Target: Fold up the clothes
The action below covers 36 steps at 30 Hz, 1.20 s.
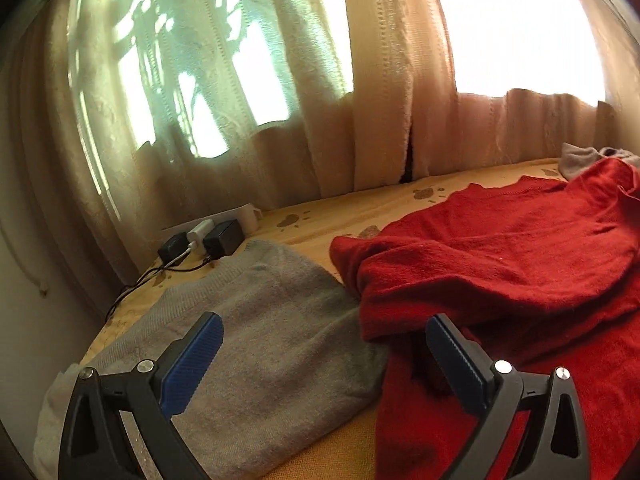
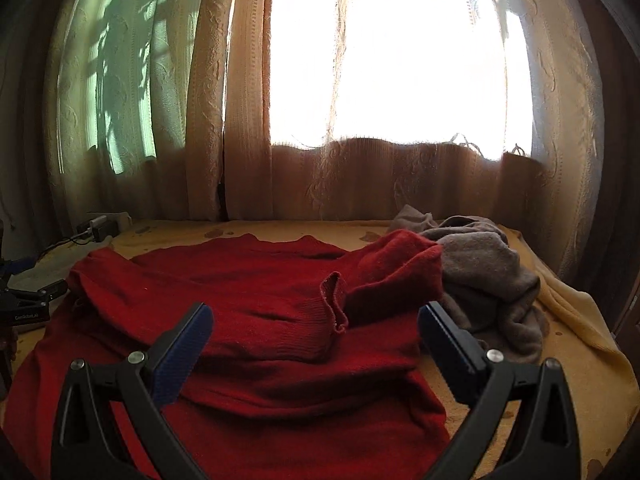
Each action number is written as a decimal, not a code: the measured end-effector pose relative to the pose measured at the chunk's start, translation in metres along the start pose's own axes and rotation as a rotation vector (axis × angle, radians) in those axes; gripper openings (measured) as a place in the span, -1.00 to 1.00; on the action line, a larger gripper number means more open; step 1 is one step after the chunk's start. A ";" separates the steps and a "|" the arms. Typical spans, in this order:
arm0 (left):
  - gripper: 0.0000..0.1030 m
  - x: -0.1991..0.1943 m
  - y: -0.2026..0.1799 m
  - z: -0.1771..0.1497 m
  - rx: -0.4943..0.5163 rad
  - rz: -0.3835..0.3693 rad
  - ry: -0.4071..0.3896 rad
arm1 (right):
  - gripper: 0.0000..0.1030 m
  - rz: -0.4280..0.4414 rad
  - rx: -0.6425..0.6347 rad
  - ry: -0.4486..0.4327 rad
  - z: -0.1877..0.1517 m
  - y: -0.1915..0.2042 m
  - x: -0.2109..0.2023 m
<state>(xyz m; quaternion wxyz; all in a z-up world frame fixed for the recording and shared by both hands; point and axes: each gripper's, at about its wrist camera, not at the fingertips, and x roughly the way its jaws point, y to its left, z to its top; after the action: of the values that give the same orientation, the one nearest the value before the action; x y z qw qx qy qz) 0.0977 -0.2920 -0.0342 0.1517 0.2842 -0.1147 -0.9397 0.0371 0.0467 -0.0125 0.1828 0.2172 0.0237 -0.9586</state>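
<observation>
Both grippers, left gripper and right gripper, spread wide, empty, red sweater edges cropped

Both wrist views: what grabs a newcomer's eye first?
The red sweater spread across the middle of the yellow bedcover, one sleeve folded over its front. Behind it, backlit curtains blaze white. A folded grey sweater lies to its left and a crumpled grey garment to its right; both grippers hover open.

You had the sweater spread across the middle of the bed, a folded garment touching its left side, a crumpled heap at the far right corner, and chargers at the far left corner.
</observation>
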 end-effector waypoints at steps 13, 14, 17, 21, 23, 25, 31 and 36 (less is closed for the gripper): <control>-0.29 0.024 -0.011 -0.004 0.262 -0.238 0.070 | 1.00 0.037 0.010 0.003 -0.002 0.004 0.002; -0.28 0.020 -0.010 -0.007 0.265 -0.265 0.055 | 1.00 0.040 0.019 0.008 -0.002 0.002 0.003; -0.28 0.025 -0.007 -0.009 0.254 -0.262 0.070 | 1.00 0.051 0.046 0.023 -0.003 -0.003 0.007; -0.29 0.031 -0.014 -0.003 0.274 -0.244 0.066 | 1.00 0.057 0.071 0.032 -0.004 -0.007 0.009; -0.29 0.035 -0.017 0.003 0.261 -0.243 0.065 | 1.00 0.058 0.075 0.033 -0.004 -0.008 0.009; -0.29 0.040 -0.019 0.007 0.239 -0.241 0.064 | 1.00 0.059 0.071 0.033 -0.004 -0.007 0.010; -0.42 0.033 -0.024 0.003 0.200 -0.180 0.037 | 0.98 0.101 0.072 0.038 -0.003 -0.011 0.009; -0.42 0.022 -0.013 0.002 0.136 -0.162 0.012 | 0.14 0.182 0.132 0.123 0.003 -0.028 0.027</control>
<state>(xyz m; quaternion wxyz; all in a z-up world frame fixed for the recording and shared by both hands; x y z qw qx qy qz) 0.0763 -0.2879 -0.0479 0.0562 0.3078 -0.1541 -0.9372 0.0029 0.0632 -0.0219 0.2523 0.2884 -0.0480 -0.9224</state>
